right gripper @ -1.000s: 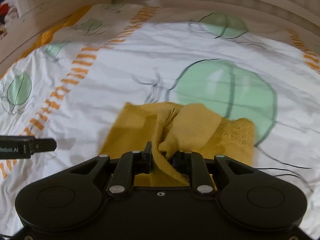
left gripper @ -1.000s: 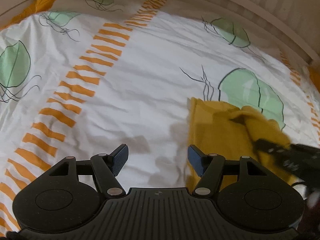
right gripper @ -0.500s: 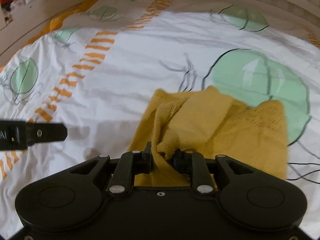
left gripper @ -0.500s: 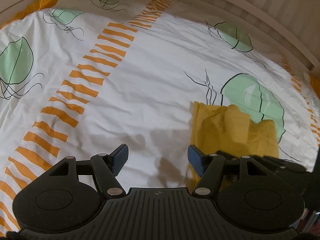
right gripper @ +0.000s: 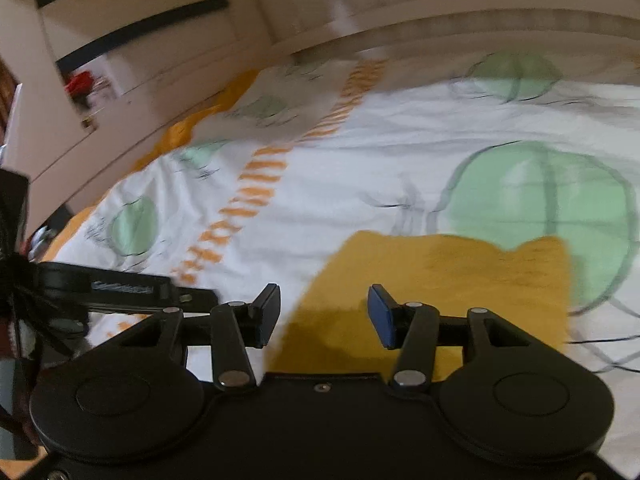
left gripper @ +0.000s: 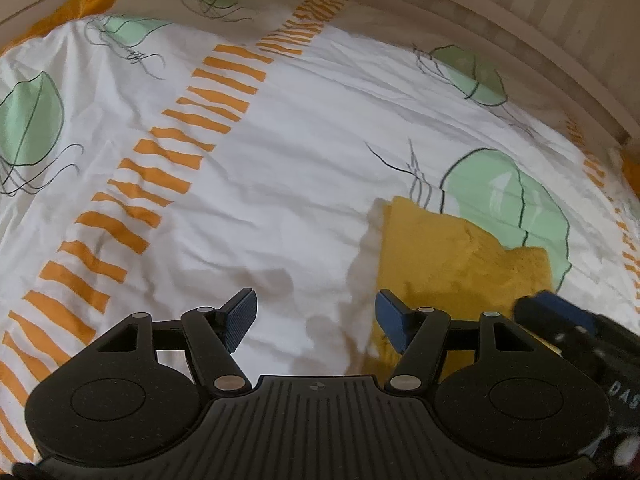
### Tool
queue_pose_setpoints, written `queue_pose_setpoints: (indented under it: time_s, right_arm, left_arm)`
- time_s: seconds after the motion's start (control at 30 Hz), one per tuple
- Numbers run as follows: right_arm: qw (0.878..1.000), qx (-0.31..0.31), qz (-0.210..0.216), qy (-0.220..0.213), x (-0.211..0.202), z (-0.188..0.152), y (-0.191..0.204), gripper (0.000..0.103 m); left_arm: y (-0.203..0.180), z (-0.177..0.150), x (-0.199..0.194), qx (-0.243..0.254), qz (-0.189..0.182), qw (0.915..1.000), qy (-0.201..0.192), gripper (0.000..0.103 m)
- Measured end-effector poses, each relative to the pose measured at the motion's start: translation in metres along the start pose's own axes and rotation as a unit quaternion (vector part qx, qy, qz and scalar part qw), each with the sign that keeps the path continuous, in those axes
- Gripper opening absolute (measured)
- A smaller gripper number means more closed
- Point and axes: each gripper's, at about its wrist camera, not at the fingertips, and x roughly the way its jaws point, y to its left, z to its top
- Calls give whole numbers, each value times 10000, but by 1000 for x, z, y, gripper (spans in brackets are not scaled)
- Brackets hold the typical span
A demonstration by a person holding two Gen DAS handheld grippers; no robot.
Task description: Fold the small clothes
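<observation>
Cloth (right gripper: 440,280), a small yellow garment, lies flat in a rough rectangle on the bed (left gripper: 300,168), so one fold looks done; any further fold is left. Right claw (right gripper: 324,312) hangs just above its near edge, jaws opening, nothing between. Left claw (left gripper: 316,316) waits wide, empty, over bare sheet left of it.
</observation>
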Motion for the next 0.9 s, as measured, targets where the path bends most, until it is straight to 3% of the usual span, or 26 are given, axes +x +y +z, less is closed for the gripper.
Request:
queue_pose_setpoints:
  time_s: [0.17, 0.43, 0.5, 0.7, 0.83, 0.87, 0.9]
  right_arm:
    - [9987, 117, -491, 85, -13, -16, -31, 58]
    - [9951, -296, -878, 343, -39, -70, -34, 57]
    - [9943, -267, -991, 303, -49, -77, -36, 57]
    - [9904, -708, -1158, 275, -65, -93, -24, 57]
    - [9944, -93, -972, 396, -61, -99, -35, 57]
    - [9951, 151, -884, 423, -61, -100, -41, 52]
    - [9951, 453, -748, 464, -59, -100, -47, 40]
  left_arm:
    - [-14, -9, 8, 178, -226, 9994, 187, 64]
    - [-27, -25, 17, 314, -746, 9952, 547, 62]
    - [-32, -31, 21, 389, -951, 9924, 677, 50]
    - [-42, -42, 27, 596, -1187, 9879, 805, 30]
    - [-44, -46, 30, 611, -1458, 9836, 870, 22]
    - [-46, -47, 29, 650, -1503, 9828, 858, 21]
    - [-48, -48, 28, 691, -1537, 9821, 846, 19]
